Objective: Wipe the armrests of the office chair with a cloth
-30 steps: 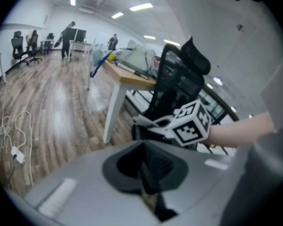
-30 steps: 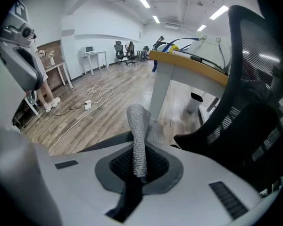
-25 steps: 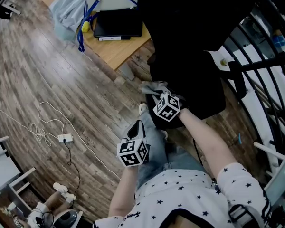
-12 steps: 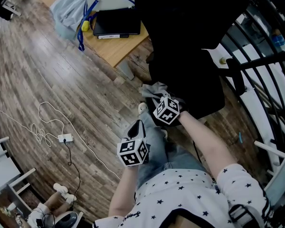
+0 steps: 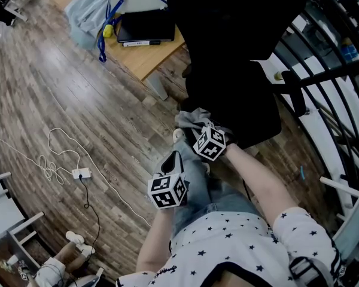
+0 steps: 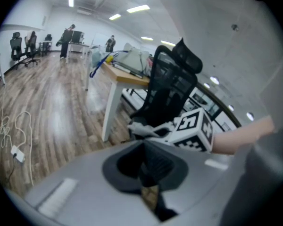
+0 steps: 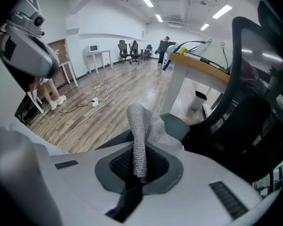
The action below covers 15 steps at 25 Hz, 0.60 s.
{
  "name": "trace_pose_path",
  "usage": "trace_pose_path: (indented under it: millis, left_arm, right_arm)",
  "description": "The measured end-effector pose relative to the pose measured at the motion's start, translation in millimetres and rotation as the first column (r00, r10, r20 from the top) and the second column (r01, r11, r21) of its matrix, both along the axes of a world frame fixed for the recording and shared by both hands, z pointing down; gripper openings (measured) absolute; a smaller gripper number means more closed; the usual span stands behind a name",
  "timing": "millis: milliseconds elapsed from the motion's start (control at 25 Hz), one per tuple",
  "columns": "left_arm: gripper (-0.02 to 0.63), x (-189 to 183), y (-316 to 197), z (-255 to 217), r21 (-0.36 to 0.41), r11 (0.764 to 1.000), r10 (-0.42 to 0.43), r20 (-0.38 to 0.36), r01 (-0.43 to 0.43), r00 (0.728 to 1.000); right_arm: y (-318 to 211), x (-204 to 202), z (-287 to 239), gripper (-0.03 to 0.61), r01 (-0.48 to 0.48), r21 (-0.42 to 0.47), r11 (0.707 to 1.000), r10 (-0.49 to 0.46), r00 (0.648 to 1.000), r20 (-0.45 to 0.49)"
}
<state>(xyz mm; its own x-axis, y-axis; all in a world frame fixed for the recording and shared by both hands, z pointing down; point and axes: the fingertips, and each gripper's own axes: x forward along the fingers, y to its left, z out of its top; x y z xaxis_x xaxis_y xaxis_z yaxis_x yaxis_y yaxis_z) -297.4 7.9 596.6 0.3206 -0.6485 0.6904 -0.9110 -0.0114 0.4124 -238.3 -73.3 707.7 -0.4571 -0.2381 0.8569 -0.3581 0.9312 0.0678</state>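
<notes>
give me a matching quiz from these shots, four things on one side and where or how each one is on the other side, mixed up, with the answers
Things
1. grey knitted cloth
2. white power strip
3. black flat case
4. left hand-held gripper

Place or state
A. lying on the wood-plank floor
B. shut, nothing between its jaws
C. pinched in the right hand-held gripper
D. lying on the light wooden desk

Pairs: 1-C, 2-A, 3-D, 4-B

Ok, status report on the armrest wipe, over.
Right gripper shut on cloth, cloth lying on the armrest. Left gripper shut, empty, clear of the chair. Nothing in the way.
</notes>
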Motion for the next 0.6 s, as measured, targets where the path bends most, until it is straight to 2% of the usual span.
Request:
trace_pose_path:
  millis: [600]
  left_arm:
    - [0.008, 13.3, 31.4, -2.5, 0.007, 1.0, 0.004, -0.004, -0.004, 1.0]
  right_arm:
    - [44.4, 11.3, -0.2, 0.025, 0.017, -0.007, 1.0, -0.017, 1.0, 0.001]
